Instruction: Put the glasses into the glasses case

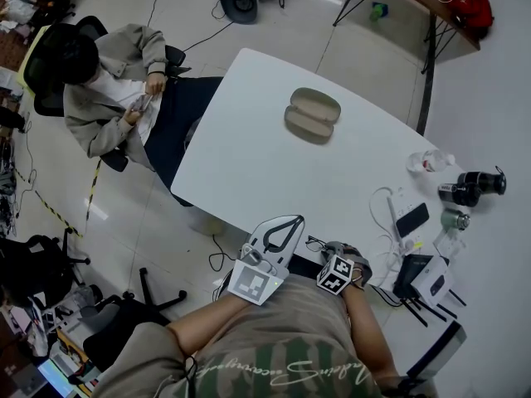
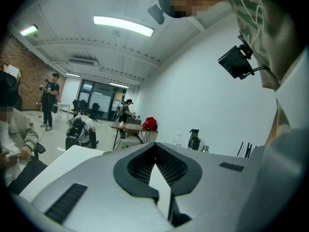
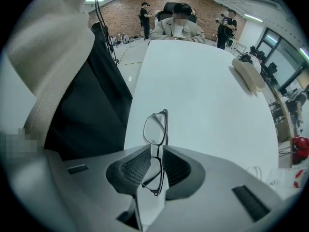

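Observation:
The tan glasses case [image 1: 312,114] lies open on the far part of the white table [image 1: 265,164]; in the right gripper view the case [image 3: 248,74] shows at the far right. My right gripper [image 1: 322,247] hovers at the table's near edge, shut on the black-framed glasses [image 3: 155,129]. One lens sticks out past the fingertips and the other sits between the jaws. The glasses [image 1: 315,243] show small in the head view. My left gripper [image 1: 284,224] is beside it on the left, off the table's near edge, shut with nothing in it and tilted upward [image 2: 155,146].
A person [image 1: 108,81] sits at the table's left side. On the right end of the table lie a phone [image 1: 411,218], white cables [image 1: 386,210], dark bottles [image 1: 469,187] and small boxes [image 1: 427,276]. An office chair [image 1: 124,322] stands at lower left.

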A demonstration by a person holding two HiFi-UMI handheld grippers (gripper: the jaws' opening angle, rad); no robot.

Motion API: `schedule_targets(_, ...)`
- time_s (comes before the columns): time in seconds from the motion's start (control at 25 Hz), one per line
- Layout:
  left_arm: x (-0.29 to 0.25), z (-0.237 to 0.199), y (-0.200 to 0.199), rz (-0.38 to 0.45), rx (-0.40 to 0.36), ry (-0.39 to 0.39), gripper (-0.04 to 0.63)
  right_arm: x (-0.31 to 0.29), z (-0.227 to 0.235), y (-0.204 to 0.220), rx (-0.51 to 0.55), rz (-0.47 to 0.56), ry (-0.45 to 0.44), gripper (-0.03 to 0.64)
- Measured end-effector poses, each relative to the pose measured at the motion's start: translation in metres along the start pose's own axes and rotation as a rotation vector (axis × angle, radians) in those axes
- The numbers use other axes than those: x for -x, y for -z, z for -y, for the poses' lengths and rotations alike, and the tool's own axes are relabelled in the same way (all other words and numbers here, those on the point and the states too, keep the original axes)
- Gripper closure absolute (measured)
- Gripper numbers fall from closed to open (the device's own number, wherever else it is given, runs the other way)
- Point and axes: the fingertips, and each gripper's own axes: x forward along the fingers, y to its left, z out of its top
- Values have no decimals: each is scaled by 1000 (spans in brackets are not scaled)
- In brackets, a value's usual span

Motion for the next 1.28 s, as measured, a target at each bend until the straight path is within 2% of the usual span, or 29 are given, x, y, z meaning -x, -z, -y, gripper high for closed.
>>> schedule_targets(0.2, 2, 1, 0, 3, -2, 5, 589, -2, -1, 1, 18, -14, 9, 534)
schedule_targets(0.48, -1, 13, -7, 38, -25, 67, 589, 1, 0, -4, 36, -24, 28, 535)
schedule_targets(0.56, -1, 13, -11, 55, -52, 63, 589, 1, 1, -5, 35, -22, 33, 537)
schedule_targets(0.64, -1, 11, -16, 77, -110, 51, 589, 1, 3, -5, 18, -23, 36, 554)
schedule_targets(0.68, -1, 10, -15, 75, -110, 40, 589, 1, 3, -4, 15, -26, 37, 554)
schedule_targets(0.8, 2, 6, -10, 50, -30, 12, 589, 1, 3, -5, 24, -34, 53, 555)
schedule_targets(0.84, 4, 5, -12, 51, -28, 12, 589, 1, 3, -5, 28, -36, 59, 562)
schedule_targets(0.92, 6, 6, -17, 63, -66, 25, 589, 2, 2, -3, 32, -42, 62, 569)
schedule_targets(1.08, 6, 3, -21, 91, -94, 43, 589, 2, 5, -6, 33, -52, 72, 571)
schedule_targets(1.28, 8, 1, -17, 92, -96, 56, 589, 3, 6, -6, 8, -47, 97, 574)
